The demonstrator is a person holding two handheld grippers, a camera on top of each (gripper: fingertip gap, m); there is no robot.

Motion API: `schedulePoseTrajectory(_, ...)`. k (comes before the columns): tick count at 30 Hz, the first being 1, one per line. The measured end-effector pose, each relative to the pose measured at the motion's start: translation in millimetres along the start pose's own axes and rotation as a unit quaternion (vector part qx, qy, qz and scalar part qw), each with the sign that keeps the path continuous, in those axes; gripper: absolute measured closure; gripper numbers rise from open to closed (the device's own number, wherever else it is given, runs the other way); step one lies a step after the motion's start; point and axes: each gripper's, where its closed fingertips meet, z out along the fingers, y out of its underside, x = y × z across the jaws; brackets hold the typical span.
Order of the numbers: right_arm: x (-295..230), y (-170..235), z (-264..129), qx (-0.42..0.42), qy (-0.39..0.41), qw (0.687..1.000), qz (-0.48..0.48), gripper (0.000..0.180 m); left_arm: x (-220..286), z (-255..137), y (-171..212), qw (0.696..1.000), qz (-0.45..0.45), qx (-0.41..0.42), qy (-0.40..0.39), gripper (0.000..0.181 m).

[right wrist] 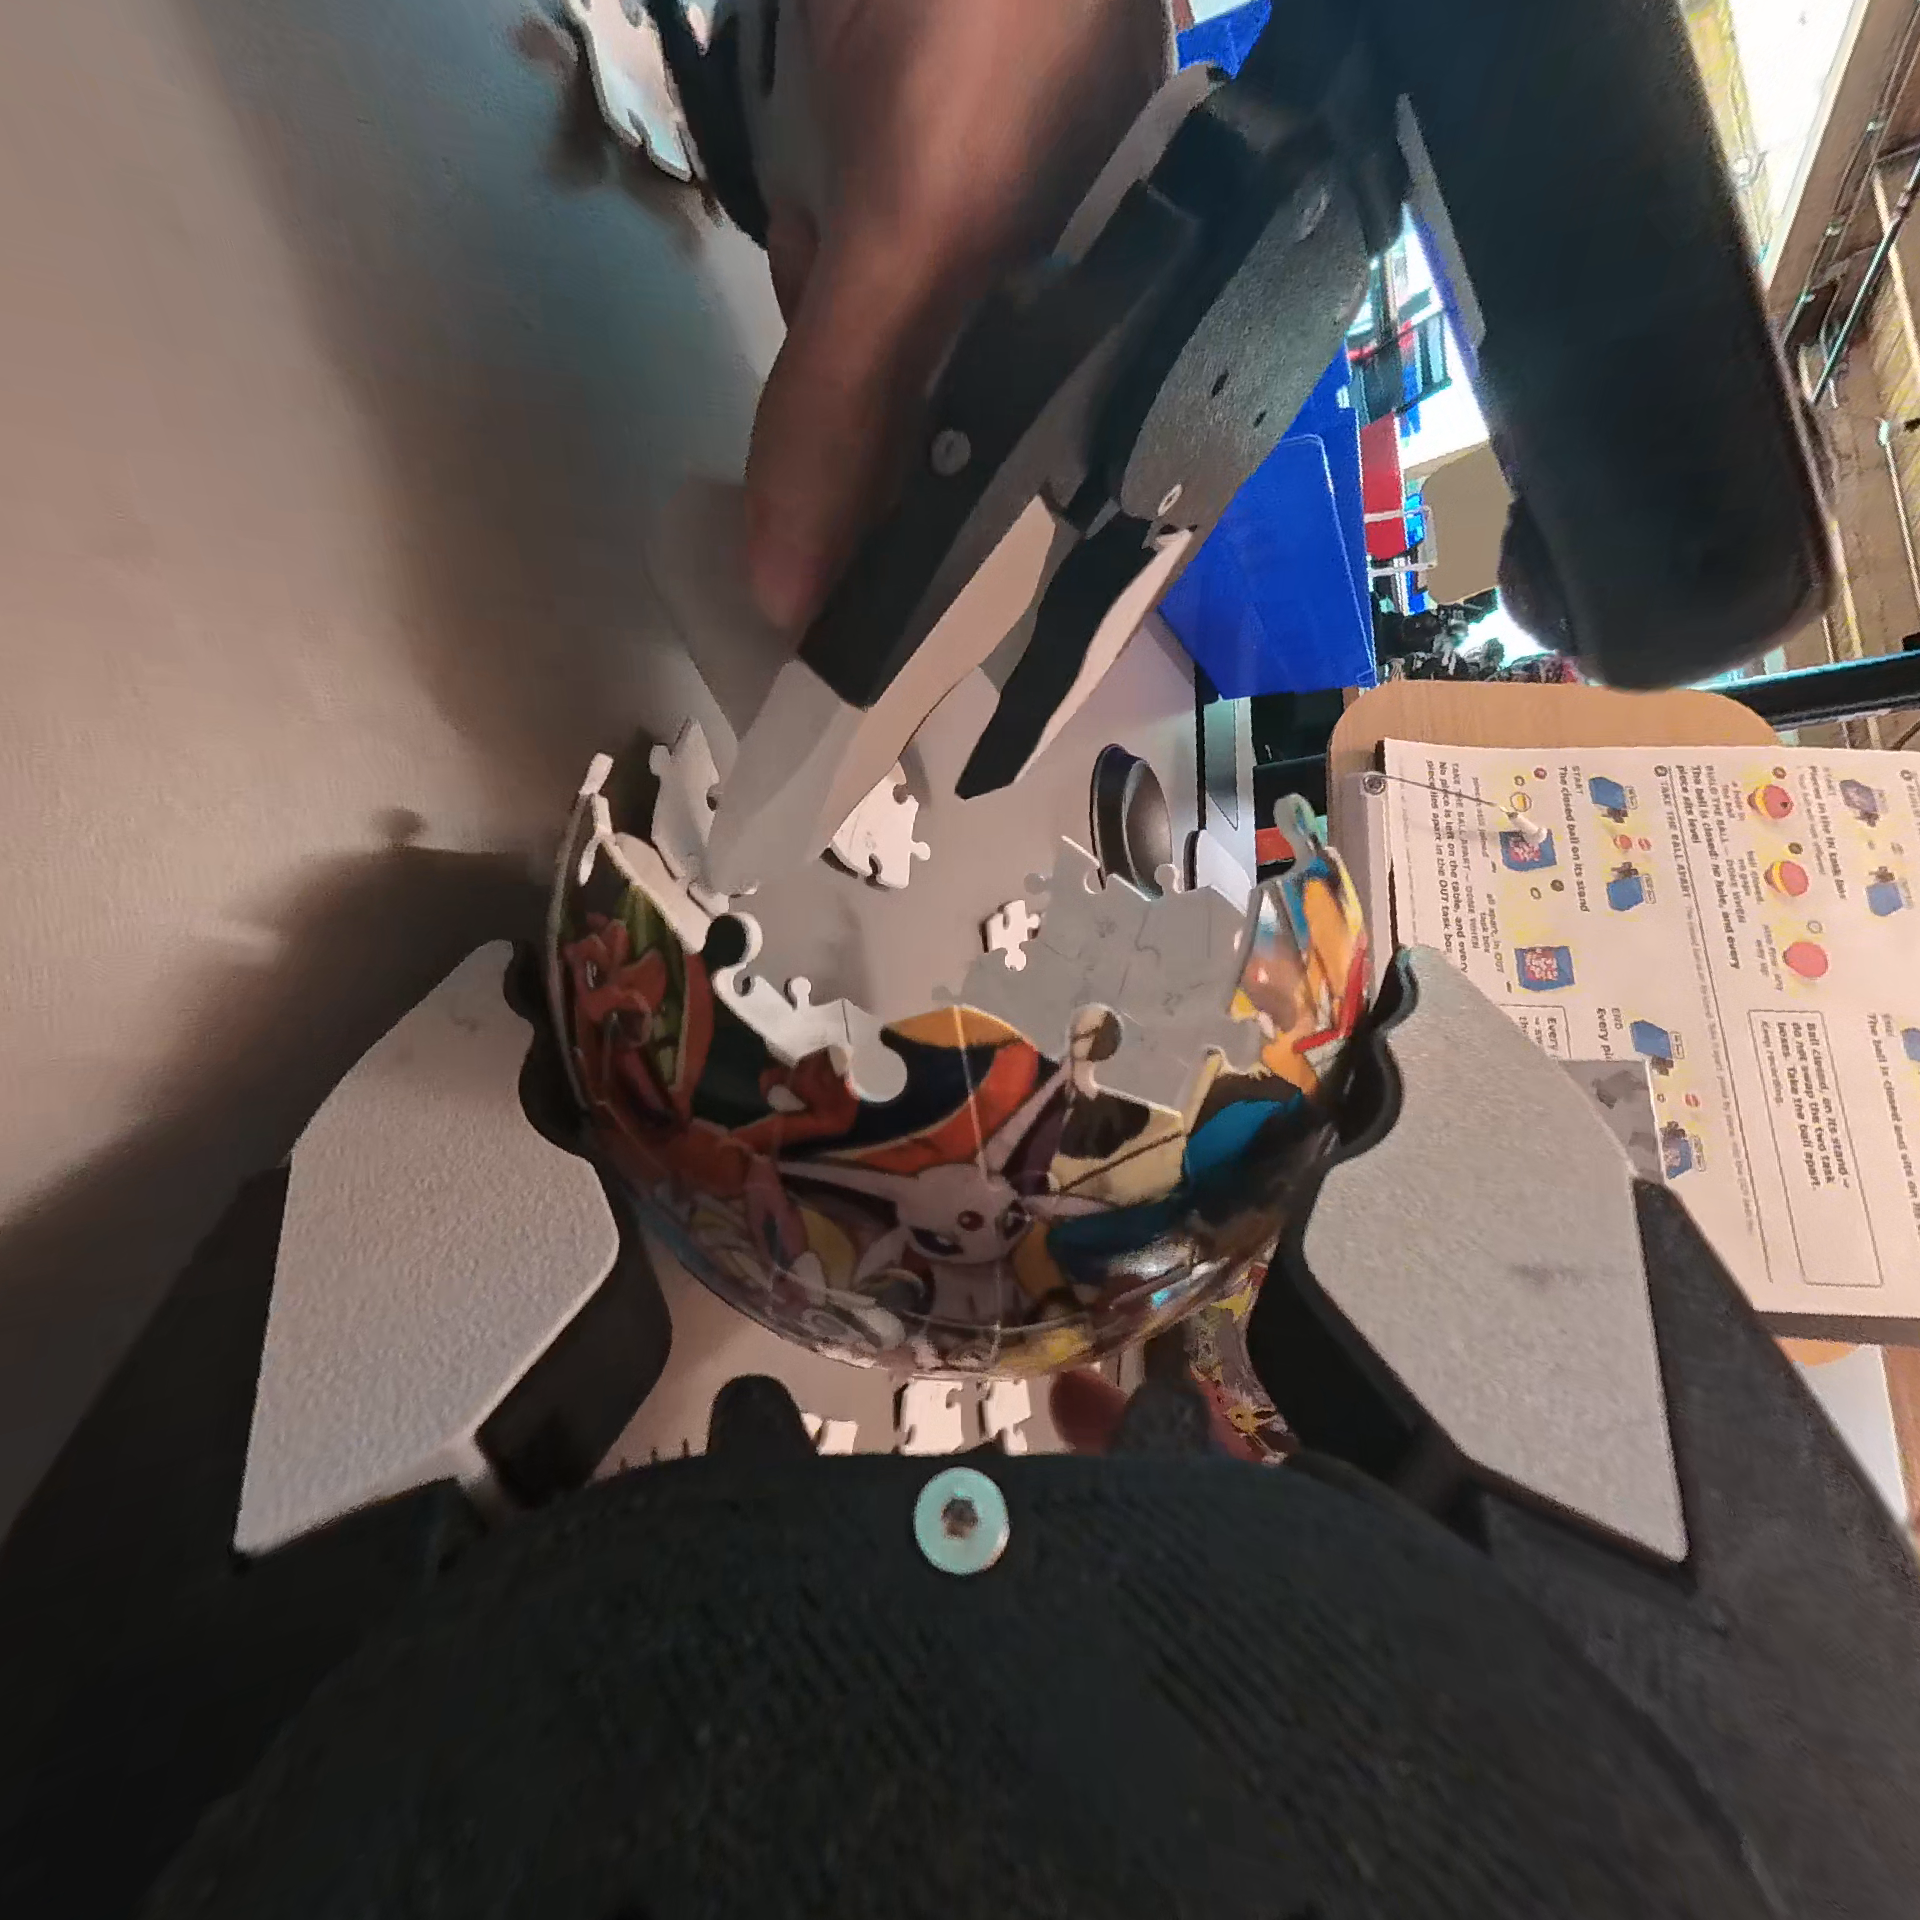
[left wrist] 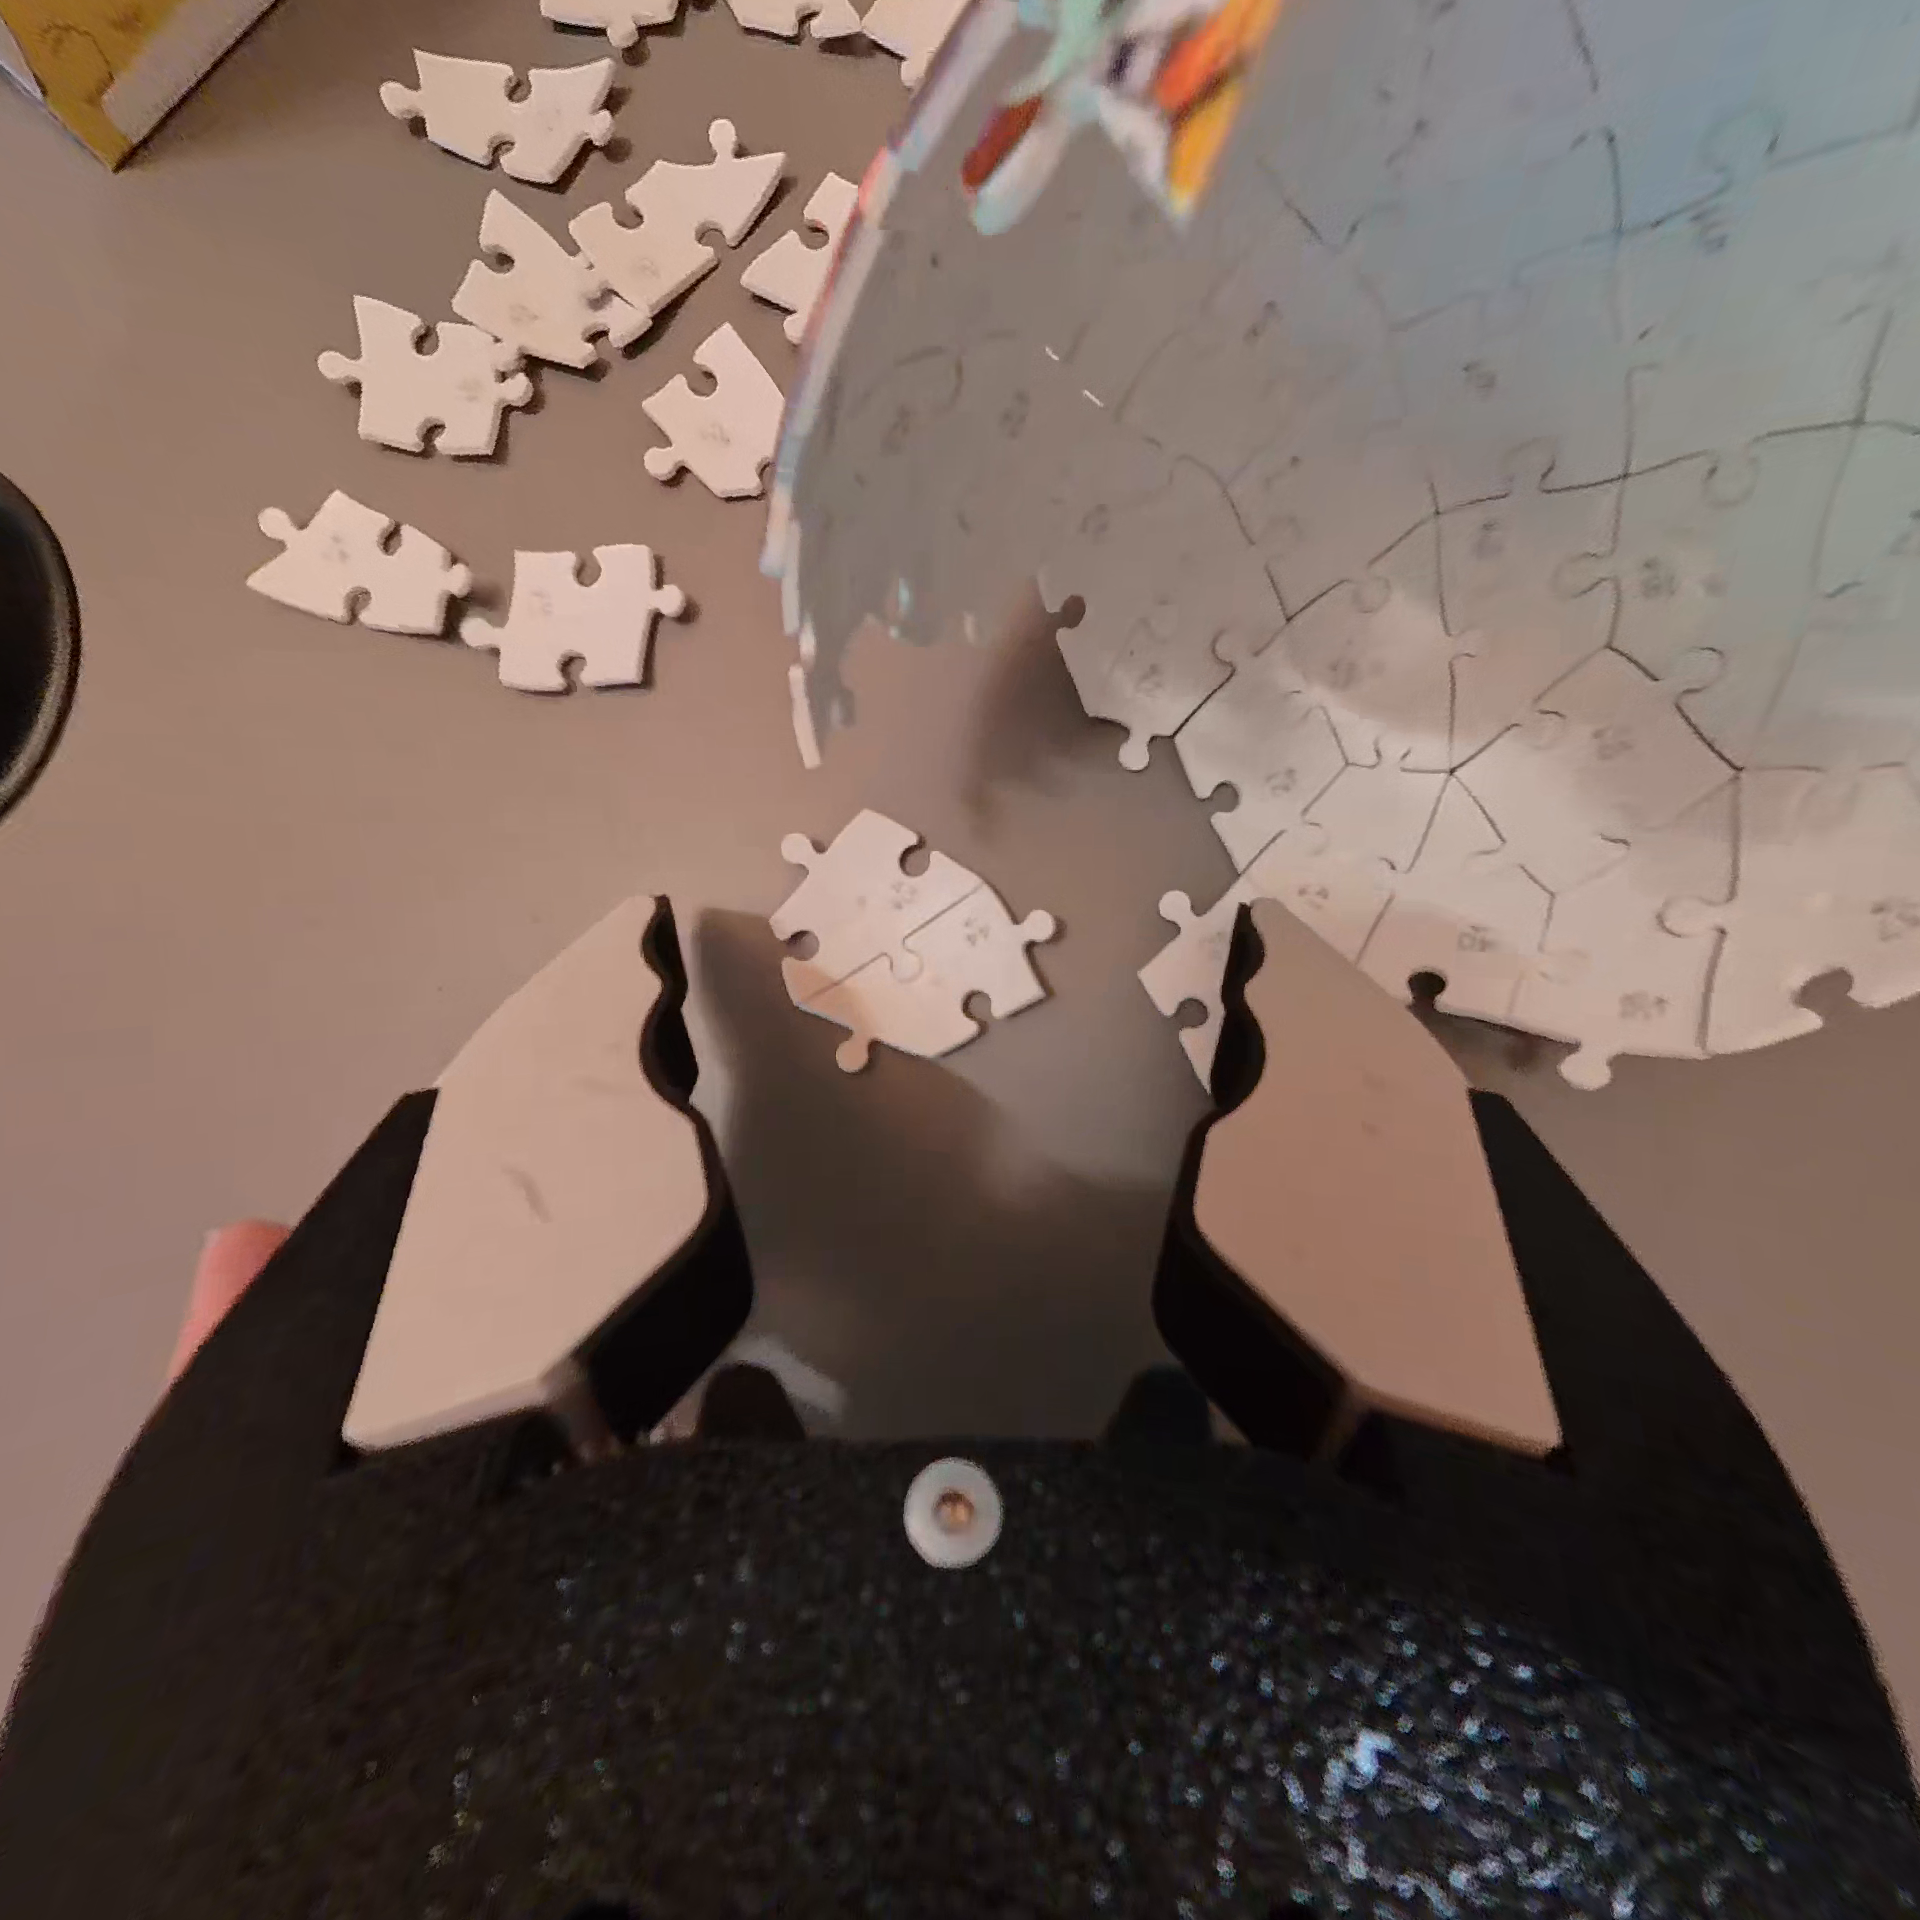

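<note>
A partly open puzzle ball [right wrist: 935, 1174], colourful outside and white inside, sits between my right gripper's [right wrist: 956, 1023] fingers, which are shut on its two sides. In the left wrist view I look into its white shell [left wrist: 1507, 623], which has a jagged gap at its edge. My left gripper [left wrist: 954, 925] is open just above the grey table [left wrist: 312, 935]. A small cluster of joined white pieces [left wrist: 914, 940] lies between its fingertips, touching neither. Another white piece [left wrist: 1184, 966] lies by its right finger. The left gripper [right wrist: 847, 831], held by a hand, also shows in the right wrist view at the ball's open rim.
Several loose white pieces [left wrist: 499, 343] lie on the table at the upper left. A yellow box [left wrist: 156, 73] is at the top-left corner and a black round object [left wrist: 31, 644] at the left edge. A printed sheet on a wooden board [right wrist: 1662, 987] and a blue bin [right wrist: 1278, 561] are to the right.
</note>
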Motion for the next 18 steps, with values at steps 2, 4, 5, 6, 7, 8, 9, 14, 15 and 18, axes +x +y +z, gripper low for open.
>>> schedulePoseTrajectory(2, -0.3, -1.2, 1.4, -0.005, -0.008, 1.0, -0.006, 0.037, -0.8, -0.7, -0.9, 1.0, 0.013, -0.002, -0.011, 0.082)
schedulePoseTrajectory(4, -0.8, -2.8, 3.3, -0.008, -0.018, 1.0, -0.012, 0.036, -0.7, -1.2, -1.2, 1.0, 0.021, -0.006, -0.017, 0.083)
schedulePoseTrajectory(5, -1.0, -4.0, 4.2, -0.006, -0.022, 1.0, -0.013, 0.036, -0.9, -1.4, -1.2, 0.999, 0.024, -0.008, -0.021, 0.083)
schedulePoseTrajectory(6, -1.3, -5.0, 4.7, -0.004, -0.026, 1.0, -0.015, 0.036, -1.0, -1.6, -1.3, 0.999, 0.026, -0.008, -0.023, 0.083)
schedulePoseTrajectory(7, -1.3, -5.2, 5.1, -0.003, -0.03, 0.999, -0.015, 0.036, -0.7, -1.8, -1.4, 0.999, 0.027, -0.007, -0.025, 0.084)
schedulePoseTrajectory(8, -1.1, -5.1, 5.4, -0.003, -0.034, 0.999, -0.014, 0.036, -0.1, -1.9, -1.3, 0.999, 0.027, -0.005, -0.026, 0.085)
schedulePoseTrajectory(9, -0.8, -5.1, 5.6, -0.002, -0.039, 0.999, -0.012, 0.037, 0.8, -1.9, -1.3, 0.999, 0.026, -0.003, -0.025, 0.087)
schedulePoseTrajectory(14, -0.8, -6.6, 7.0, 0.003, -0.048, 0.999, -0.009, 0.036, 6.4, 0.0, -2.8, 1.0, 0.017, 0.011, -0.021, 0.095)
schedulePoseTrajectory(15, -1.1, -7.6, 6.8, 0.006, -0.045, 0.999, -0.01, 0.036, 7.1, 0.2, -3.3, 1.0, 0.018, 0.013, -0.02, 0.096)
schedulePoseTrajectory(18, -1.9, -7.0, 4.8, 0.007, -0.033, 0.999, -0.015, 0.037, 7.7, 0.0, -7.1, 1.0, -0.002, 0.024, -0.008, 0.085)
